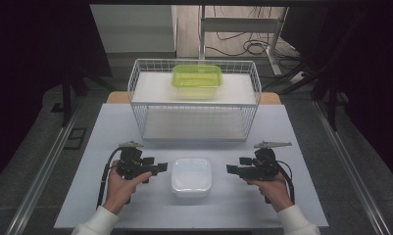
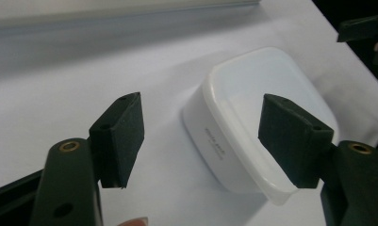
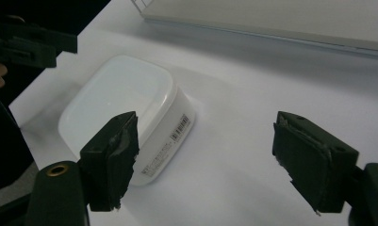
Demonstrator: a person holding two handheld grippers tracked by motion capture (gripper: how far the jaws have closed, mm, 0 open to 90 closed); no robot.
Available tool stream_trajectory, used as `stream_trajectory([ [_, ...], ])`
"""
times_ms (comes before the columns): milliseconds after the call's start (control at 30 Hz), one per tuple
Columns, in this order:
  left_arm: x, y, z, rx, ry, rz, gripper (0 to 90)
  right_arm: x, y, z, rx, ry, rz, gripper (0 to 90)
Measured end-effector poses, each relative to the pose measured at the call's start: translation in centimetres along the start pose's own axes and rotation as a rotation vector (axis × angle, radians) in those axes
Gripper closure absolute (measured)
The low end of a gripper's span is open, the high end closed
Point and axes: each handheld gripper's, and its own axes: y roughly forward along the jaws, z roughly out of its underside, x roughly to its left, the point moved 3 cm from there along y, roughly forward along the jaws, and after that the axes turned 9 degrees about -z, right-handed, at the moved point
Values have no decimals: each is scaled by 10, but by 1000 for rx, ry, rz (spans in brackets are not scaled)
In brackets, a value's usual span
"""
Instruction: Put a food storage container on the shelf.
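White and smooth, the lidded rectangular plastic box [image 1: 191,176] sits on the pale grey table [image 1: 86,191] between your left gripper [image 1: 159,168] and right gripper [image 1: 232,169], both spread wide and empty. Squeeze unevenly and you risk it skating sideways or the lid popping. You have room each side; ahead, the white wire basket [image 1: 135,105] crowds you.
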Motion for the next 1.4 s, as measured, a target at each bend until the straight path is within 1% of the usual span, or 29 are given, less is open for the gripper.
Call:
stream_trajectory([
  [100,0,4,0,19,-36,46,357,4,3,0,5,5,-28,288],
  [133,1,6,1,32,-46,60,363,5,4,0,6,8,-36,298],
  [200,4,10,2,47,-64,78,372,9,9,3,10,8,-56,323],
  [267,4,13,2,62,-77,95,381,12,12,4,13,5,-64,345],
  [300,3,14,1,67,-84,104,385,12,13,4,11,8,-68,359],
  [333,2,17,0,74,-92,125,393,14,15,5,7,23,-78,384],
  [433,1,19,0,79,-94,133,401,14,18,6,16,39,-84,412],
  [467,1,19,0,87,-91,134,406,13,20,7,20,61,-96,432],
  [533,3,20,2,85,-99,132,409,13,21,6,21,66,-102,439],
  [600,4,20,4,90,-110,141,424,13,25,6,25,81,-115,452],
  [667,5,20,5,94,-106,135,432,14,31,7,41,91,-128,461],
  [733,5,20,6,95,-108,138,435,15,33,7,48,92,-131,463],
  [767,5,20,7,95,-113,144,439,15,36,7,52,90,-133,466],
  [800,5,21,8,103,-118,159,442,15,40,7,60,101,-136,473],
  [867,5,22,9,106,-123,164,444,16,43,6,64,108,-139,476],
  [933,7,23,11,110,-137,174,454,15,47,6,69,120,-147,487],
  [1033,9,24,13,109,-169,200,466,14,55,6,80,135,-153,502],
  [1100,8,24,14,111,-170,199,485,13,60,7,92,140,-160,523],
  [1133,8,25,14,110,-173,206,485,13,60,7,92,140,-160,523],
  [1200,6,27,13,111,-189,237,508,12,62,8,103,143,-162,542],
  [1267,5,30,13,126,-193,254,533,12,63,9,108,148,-169,573],
  [1300,5,32,14,134,-196,258,566,12,63,10,109,156,-179,598],
  [1333,4,34,14,141,-199,264,566,12,63,10,109,156,-179,598],
  [1400,2,37,15,158,-208,288,627,12,63,11,109,177,-191,611],
])
